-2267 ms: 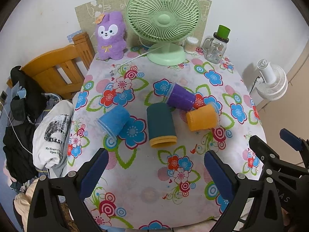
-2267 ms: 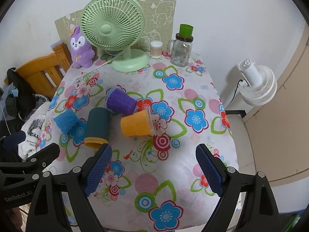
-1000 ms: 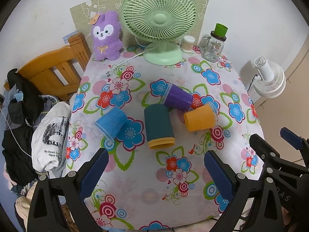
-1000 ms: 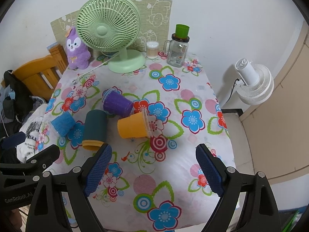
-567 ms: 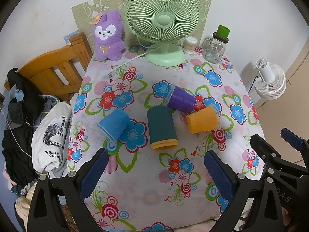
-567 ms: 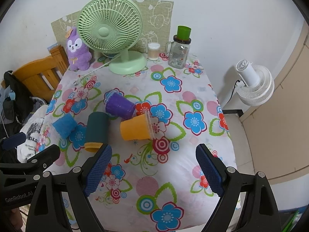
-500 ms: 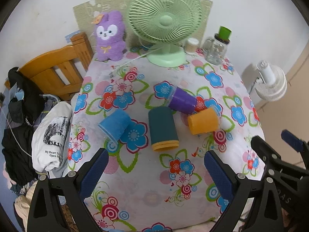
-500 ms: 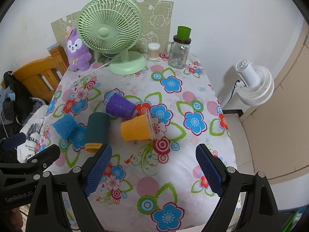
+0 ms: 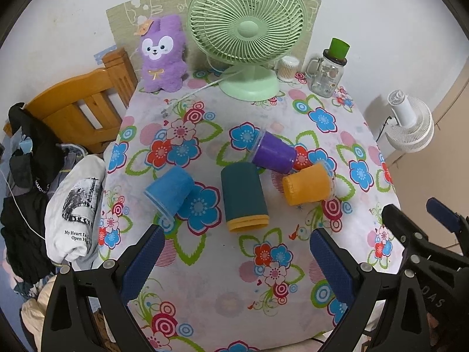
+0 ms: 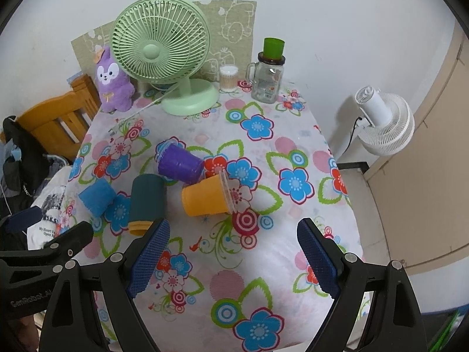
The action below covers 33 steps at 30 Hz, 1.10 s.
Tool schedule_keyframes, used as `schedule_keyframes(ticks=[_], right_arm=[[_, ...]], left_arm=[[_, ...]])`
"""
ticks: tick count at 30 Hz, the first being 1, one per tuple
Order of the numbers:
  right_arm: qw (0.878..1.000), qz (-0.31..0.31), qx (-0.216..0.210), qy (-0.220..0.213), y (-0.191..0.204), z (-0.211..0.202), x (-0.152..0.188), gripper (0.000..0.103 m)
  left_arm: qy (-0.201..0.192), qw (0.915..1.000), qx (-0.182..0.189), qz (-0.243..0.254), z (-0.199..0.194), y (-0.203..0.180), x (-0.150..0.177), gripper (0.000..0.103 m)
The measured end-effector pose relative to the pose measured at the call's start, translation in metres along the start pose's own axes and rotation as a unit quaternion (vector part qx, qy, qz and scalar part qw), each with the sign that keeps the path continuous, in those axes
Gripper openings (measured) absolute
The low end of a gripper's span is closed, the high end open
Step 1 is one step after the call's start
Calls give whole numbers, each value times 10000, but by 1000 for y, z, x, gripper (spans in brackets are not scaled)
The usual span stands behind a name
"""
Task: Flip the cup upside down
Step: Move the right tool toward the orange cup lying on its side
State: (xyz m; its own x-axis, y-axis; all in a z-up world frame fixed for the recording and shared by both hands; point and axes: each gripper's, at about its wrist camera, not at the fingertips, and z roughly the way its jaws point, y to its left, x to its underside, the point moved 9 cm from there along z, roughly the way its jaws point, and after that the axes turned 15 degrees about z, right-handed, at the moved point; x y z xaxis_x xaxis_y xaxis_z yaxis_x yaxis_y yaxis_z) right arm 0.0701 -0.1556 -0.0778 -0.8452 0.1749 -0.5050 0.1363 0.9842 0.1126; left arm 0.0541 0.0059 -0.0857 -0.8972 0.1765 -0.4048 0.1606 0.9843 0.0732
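Note:
Several cups lie on their sides on the flowered tablecloth (image 9: 222, 287): a light blue cup (image 9: 169, 191), a dark teal cup with a yellow rim (image 9: 243, 196), a purple cup (image 9: 274, 153) and an orange cup (image 9: 307, 186). They also show in the right wrist view: blue cup (image 10: 96, 197), teal cup (image 10: 146, 201), purple cup (image 10: 180, 164), orange cup (image 10: 205, 199). My left gripper (image 9: 234, 259) is open and empty, held above the table's near edge. My right gripper (image 10: 233, 259) is open and empty, to the right of the left one.
A green desk fan (image 9: 246, 32), a purple plush toy (image 9: 162, 55), a cotton-swab jar (image 9: 287, 69) and a glass mug jar with a green lid (image 9: 329, 72) stand at the table's back. A wooden chair (image 9: 79, 108) with clothes is left. A white fan (image 9: 410, 126) is right.
Both grippers have drifted slightly, so the table view shifts a little. The cups have not moved and both grippers stay open.

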Motion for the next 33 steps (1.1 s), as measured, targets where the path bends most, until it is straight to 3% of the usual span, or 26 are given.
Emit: schedule_keyframes(ticks=[17,33], right_arm=[[9992,-353,-59,170,-54,37,-37,90],[9953,-587,-265,729,-76,129,-54,90]], left_arm=[[221,9977,176,-616,51,-59,-17,103],[568,9937,273,-929,142,-102,-35,103]])
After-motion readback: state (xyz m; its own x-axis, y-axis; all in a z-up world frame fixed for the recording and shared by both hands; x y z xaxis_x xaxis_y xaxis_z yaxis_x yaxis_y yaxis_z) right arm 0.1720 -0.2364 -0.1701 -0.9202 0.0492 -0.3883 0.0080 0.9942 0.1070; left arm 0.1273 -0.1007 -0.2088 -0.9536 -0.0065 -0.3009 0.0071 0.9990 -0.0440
